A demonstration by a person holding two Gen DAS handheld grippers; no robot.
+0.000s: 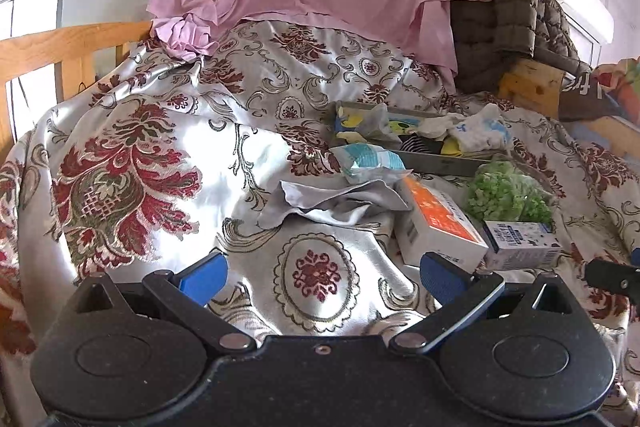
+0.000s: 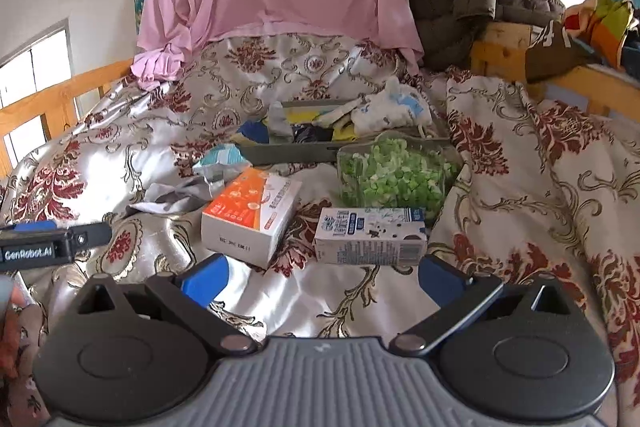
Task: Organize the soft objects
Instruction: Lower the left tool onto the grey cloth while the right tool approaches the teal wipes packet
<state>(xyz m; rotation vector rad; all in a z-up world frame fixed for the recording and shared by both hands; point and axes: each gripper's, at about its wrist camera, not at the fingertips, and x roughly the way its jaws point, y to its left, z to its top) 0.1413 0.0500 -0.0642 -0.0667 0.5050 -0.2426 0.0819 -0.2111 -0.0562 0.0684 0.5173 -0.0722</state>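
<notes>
"GenRobot.AI" reads in white on the black body of the left gripper [image 2: 54,247], at the left edge of the right wrist view. The orange-and-white tissue box [image 2: 250,213] on the bedspread carries small dark print on its near end, too blurred to read. The blue-and-white milk carton [image 2: 370,235] beside it bears blue characters, not legible.

Where things lay on the bed

A tray [image 2: 288,151] sat toward the back of the bed [image 2: 520,163], with socks [image 2: 394,109] piled in it. Before it, a bag of greens [image 2: 394,179] lay at the right and a crumpled cloth [image 2: 176,195] at the left. A tissue box [image 2: 250,215] lay between them, with a milk carton [image 2: 370,237] just right of it
</notes>
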